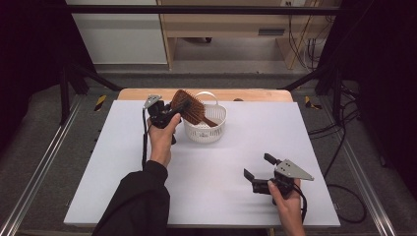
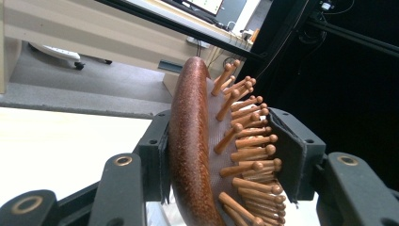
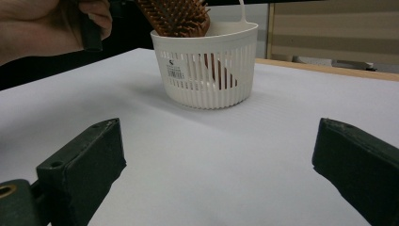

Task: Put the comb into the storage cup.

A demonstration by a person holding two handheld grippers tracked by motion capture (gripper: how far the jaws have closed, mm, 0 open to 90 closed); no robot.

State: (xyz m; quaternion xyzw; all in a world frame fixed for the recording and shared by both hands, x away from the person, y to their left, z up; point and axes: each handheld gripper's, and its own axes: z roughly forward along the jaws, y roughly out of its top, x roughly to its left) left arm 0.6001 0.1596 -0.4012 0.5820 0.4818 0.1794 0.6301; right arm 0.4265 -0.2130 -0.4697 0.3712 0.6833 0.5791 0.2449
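Note:
A brown wooden hairbrush (image 1: 189, 109) with peg bristles stands tilted in a small white slatted basket (image 1: 205, 132) at the back of the table, its handle down inside. My left gripper (image 1: 177, 109) is shut on the brush head from the left. In the left gripper view one pad presses the smooth back of the brush (image 2: 188, 141) and the other meets the bristle tips, with my left gripper (image 2: 221, 136) around it. My right gripper (image 1: 256, 165) rests low at the front right, open and holding nothing. The right gripper view looks between the wide jaws of my right gripper (image 3: 216, 155) toward the basket (image 3: 207, 80) and the brush (image 3: 176, 16).
A white sheet (image 1: 221, 196) covers the wooden table (image 1: 255, 94). The basket has a thin loop handle (image 1: 206, 94) at its far side. The person's left hand (image 3: 47, 23) is beside the basket. Dark frame bars and cables lie beyond the table edges.

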